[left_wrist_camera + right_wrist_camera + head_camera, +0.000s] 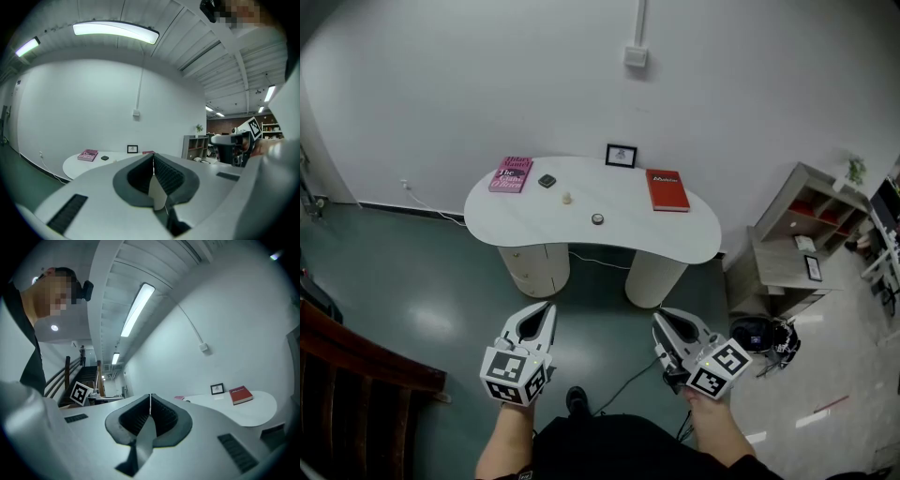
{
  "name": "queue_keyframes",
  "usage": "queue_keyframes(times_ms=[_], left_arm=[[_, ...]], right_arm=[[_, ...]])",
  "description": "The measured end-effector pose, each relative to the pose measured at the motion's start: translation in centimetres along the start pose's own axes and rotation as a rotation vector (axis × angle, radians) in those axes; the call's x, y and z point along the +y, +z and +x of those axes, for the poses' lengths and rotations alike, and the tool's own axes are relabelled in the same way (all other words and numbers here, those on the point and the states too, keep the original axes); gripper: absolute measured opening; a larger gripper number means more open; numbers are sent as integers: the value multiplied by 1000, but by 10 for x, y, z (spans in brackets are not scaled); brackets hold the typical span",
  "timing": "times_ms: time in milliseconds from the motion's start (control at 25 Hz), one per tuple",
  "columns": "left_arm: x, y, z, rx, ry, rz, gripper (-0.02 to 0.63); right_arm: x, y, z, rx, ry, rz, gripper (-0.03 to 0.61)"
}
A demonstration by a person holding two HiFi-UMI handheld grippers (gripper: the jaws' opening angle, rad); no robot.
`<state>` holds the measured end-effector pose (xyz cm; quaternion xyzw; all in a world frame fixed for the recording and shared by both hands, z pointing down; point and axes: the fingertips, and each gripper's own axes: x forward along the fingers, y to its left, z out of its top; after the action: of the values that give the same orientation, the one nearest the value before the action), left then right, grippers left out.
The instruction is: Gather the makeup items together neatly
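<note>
A white kidney-shaped table stands ahead of me by the wall. On it lie three small makeup items: a dark square compact, a tiny cream bottle and a small round dark jar. My left gripper and right gripper hang well short of the table, over the floor. Both are shut with nothing between their jaws. In the left gripper view the compact shows far off on the table, beyond the left gripper. In the right gripper view the right gripper points past the table.
A pink book, a small framed picture and a red book also lie on the table. A wooden shelf unit stands at the right, dark stairs at the left. A cable runs across the green floor.
</note>
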<state>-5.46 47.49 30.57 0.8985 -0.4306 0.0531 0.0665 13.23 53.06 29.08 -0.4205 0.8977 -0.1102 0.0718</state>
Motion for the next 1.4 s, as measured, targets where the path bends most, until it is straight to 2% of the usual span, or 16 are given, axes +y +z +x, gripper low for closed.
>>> queue_keyframes(times_ms=[200,400,560,760,1040,1400], left_arm=[[66,2,10,-1,27,-36,14],[118,8,14,-5,57,-38,14],[138,2,22,5,70,-48,14],[143,-11,46,38,60,-62,14],[154,0,109,64,70,-25,14],[184,23,243,109,91,-9,14]], right_arm=[[-1,1,70,35,26,3,37],[3,-1,124,69,62,-6,37],[-6,-4,145,87,69,-2,36],[-34,-11,157,89,58,24,37],[-103,-10,186,58,67,69,37],[-229,9,247,64,100,118,37]])
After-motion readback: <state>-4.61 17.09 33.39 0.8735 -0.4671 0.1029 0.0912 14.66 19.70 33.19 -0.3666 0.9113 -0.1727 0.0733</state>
